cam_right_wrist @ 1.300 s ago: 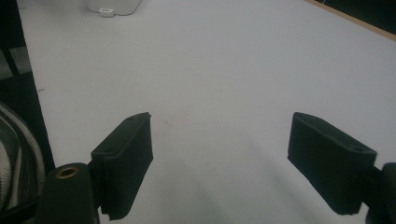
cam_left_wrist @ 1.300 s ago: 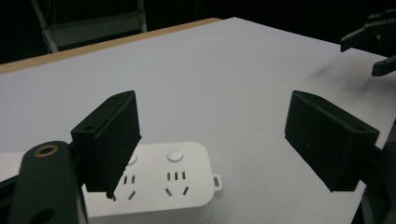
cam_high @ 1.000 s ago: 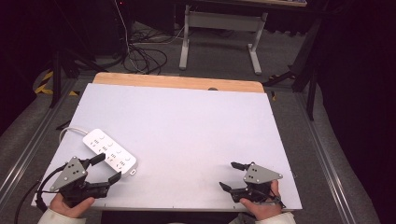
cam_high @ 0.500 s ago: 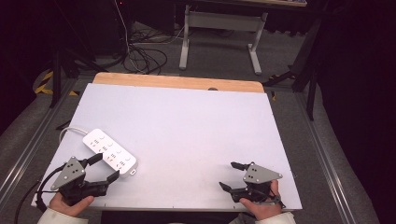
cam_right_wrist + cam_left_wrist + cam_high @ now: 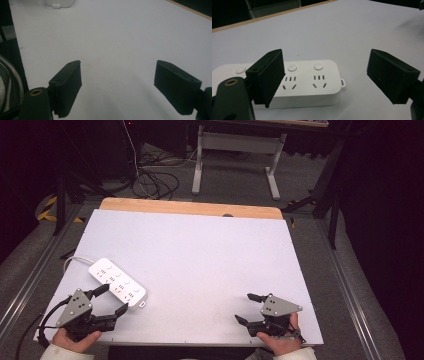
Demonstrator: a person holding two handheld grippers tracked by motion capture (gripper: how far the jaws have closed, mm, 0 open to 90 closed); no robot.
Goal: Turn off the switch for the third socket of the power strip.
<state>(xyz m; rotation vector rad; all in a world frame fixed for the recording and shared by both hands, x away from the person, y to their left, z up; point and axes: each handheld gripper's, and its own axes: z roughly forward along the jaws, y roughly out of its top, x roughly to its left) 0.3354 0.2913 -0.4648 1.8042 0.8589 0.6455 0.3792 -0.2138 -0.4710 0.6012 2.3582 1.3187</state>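
From the high view I see my left gripper (image 5: 109,301) with jaws spread just beside the white power strip (image 5: 117,283) at the surface's (image 5: 210,255) near-left, right gripper (image 5: 249,308) released, well apart, left gripper view, strip (image 5: 312,82) partly behind one jaw, right gripper view, bare surface (image 5: 120,37) ahead, strip's end (image 5: 61,3) far off

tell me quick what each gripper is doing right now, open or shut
Left gripper: open, jaws spread at the power strip, holding nothing.
Right gripper: open, holding nothing.
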